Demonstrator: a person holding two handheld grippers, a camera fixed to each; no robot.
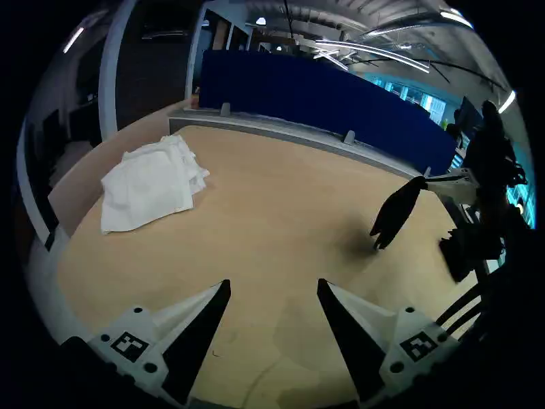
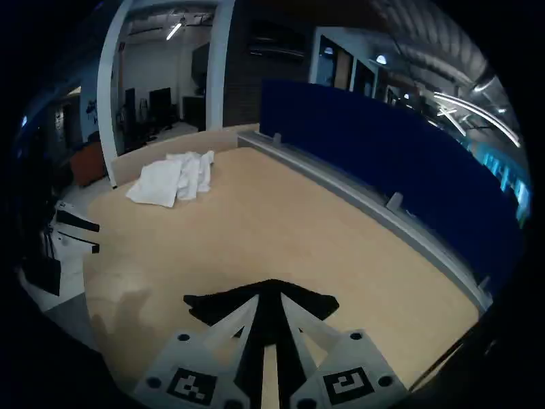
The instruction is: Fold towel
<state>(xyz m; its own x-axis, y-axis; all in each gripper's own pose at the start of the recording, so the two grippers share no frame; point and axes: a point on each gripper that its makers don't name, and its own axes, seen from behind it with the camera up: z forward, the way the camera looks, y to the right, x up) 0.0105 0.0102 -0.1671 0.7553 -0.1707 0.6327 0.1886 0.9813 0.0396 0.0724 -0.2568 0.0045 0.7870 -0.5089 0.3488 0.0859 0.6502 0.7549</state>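
nearest to me the left gripper hangs low over the light wooden table top, its two fingers wide apart w/ nothing between them. the right gripper has its fingers pressed together on a small black cloth towel. in the right gripper view the cloth spreads to both sides of the tips. in the left gripper view it hangs down as a narrow dark strip w/ its shadow on the table below, so i judge it is held off the table, not lying flat.

the relation that matters: from the open left jaws the black towel is ahead and to the right, well apart, long axis approx. vertical, a bit tilted. the left gripper is the free one, so prob. it must go across to the right to catch the lower hanging end.

farther off, at the far left of the table, a loose pile of white towels lies near the edge, well apart from both grippers. behind all stands a long dark blue partition wall.
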